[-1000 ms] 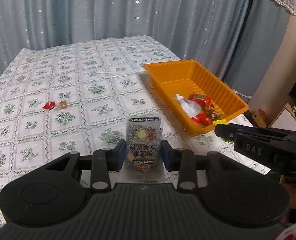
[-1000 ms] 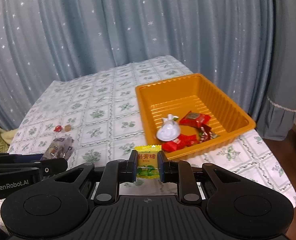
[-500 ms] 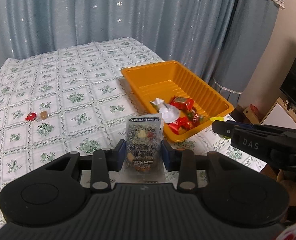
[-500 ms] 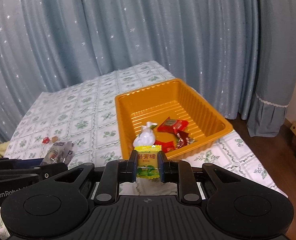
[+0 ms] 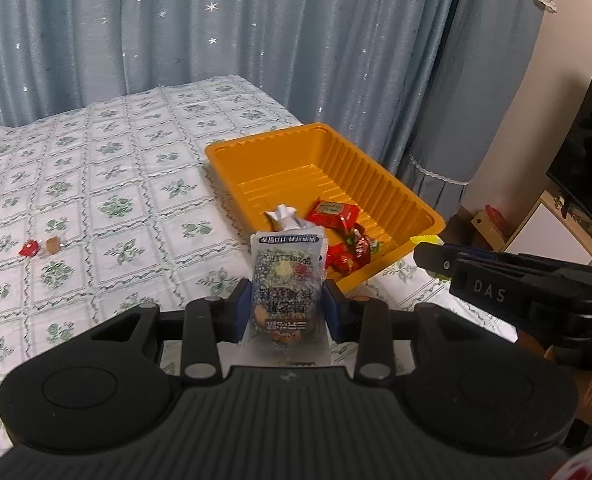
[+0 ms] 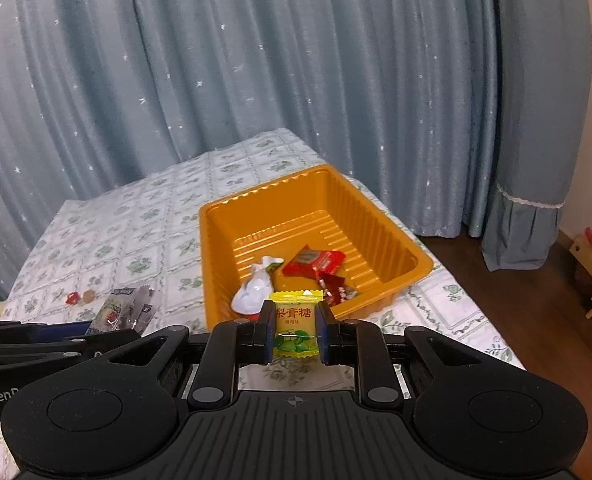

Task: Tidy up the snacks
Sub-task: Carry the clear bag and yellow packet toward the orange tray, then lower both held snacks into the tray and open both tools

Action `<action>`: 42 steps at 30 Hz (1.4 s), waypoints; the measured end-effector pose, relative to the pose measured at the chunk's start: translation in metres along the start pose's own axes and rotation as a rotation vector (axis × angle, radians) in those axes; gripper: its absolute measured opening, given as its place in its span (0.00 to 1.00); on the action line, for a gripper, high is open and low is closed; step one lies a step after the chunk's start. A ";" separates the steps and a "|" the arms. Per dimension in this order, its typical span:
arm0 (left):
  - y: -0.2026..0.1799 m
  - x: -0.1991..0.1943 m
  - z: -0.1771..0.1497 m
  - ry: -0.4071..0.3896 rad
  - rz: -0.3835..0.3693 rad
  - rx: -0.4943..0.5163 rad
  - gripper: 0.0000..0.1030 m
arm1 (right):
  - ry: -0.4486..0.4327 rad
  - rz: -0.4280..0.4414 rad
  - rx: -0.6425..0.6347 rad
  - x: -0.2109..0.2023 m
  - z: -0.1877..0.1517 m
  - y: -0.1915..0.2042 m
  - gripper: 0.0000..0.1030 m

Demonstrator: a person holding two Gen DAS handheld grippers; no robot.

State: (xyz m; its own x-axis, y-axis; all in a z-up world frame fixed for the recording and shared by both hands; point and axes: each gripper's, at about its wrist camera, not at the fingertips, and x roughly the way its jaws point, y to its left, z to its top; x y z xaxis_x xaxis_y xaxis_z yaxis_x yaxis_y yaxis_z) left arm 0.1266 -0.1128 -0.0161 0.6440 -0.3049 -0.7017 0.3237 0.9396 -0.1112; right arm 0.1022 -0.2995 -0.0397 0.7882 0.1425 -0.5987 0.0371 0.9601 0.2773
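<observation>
My left gripper [image 5: 287,312] is shut on a clear speckled snack packet [image 5: 286,280], held upright above the table near the orange tray [image 5: 391,184]. My right gripper [image 6: 296,330] is shut on a small yellow candy packet [image 6: 295,320] just before the orange tray's [image 6: 375,208] near edge. Inside the tray lie a white twisted packet [image 6: 256,286] and red wrappers [image 6: 315,262]. In the left wrist view the right gripper [image 5: 427,254] comes in from the right beside the tray. The left gripper's packet [image 6: 124,310] also shows at the lower left of the right wrist view.
A red candy [image 5: 28,249] and a brown candy [image 5: 52,244] lie on the floral tablecloth [image 5: 96,184] at the left. Blue starred curtains [image 6: 256,60] hang behind the table. The table's right edge drops to a wooden floor [image 6: 535,312] with low furniture.
Both grippers have moved to the right toward the orange tray with their packets still held. The tray now sits nearer the middle of both views.
</observation>
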 end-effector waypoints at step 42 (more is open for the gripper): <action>-0.017 0.107 0.063 0.031 -0.062 -0.021 0.33 | 0.003 0.004 0.065 0.075 0.061 -0.045 0.20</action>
State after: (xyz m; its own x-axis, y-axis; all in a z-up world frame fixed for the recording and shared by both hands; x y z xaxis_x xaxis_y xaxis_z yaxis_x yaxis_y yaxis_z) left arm 0.2339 -0.1710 -0.0451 0.6010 -0.3582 -0.7145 0.3480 0.9220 -0.1696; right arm 0.1975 -0.3466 -0.0510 0.7864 0.1468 -0.6000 0.0745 0.9417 0.3280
